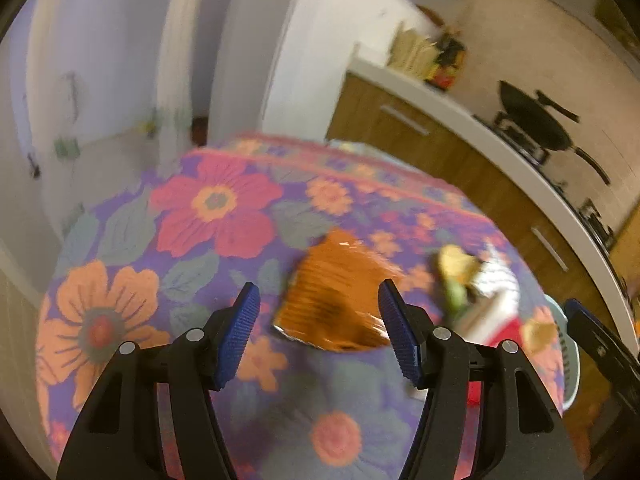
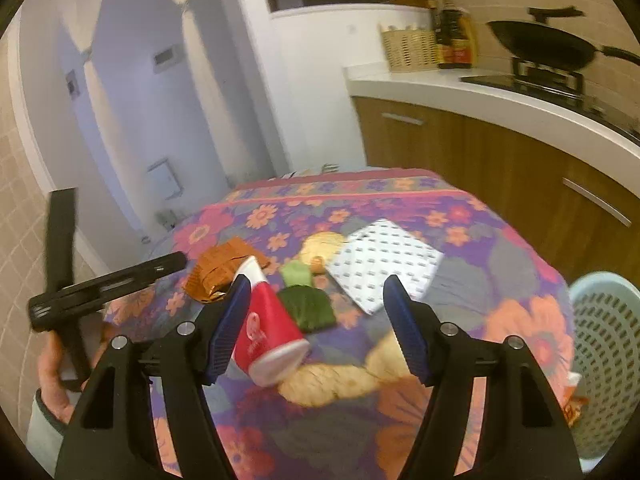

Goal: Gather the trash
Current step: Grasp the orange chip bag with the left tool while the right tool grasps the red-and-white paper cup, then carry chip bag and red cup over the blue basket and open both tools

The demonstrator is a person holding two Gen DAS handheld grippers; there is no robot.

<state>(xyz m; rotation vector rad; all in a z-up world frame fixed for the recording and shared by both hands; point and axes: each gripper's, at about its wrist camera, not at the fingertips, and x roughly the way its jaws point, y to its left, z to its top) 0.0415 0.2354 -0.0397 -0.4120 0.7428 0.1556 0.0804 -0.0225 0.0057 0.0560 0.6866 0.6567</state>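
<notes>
Left gripper (image 1: 319,322): jaws spread, orange wrapper (image 1: 334,300) between them, centre frame on floral worktop (image 1: 208,200). Right gripper (image 2: 314,326): jaws spread over red cup (image 2: 268,330). Basket (image 2: 604,360) lower right. Risk: thin wrapper slides flat, jaws close empty.

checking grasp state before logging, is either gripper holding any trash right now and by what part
Nothing is held. The left gripper is open above the orange wrapper; the right gripper is open over the red paper cup.

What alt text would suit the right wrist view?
The open right gripper hovers over a tipped red paper cup on a floral tablecloth, among an orange wrapper, green wrappers and dotted white packet. A pale blue basket stands at right.
</notes>
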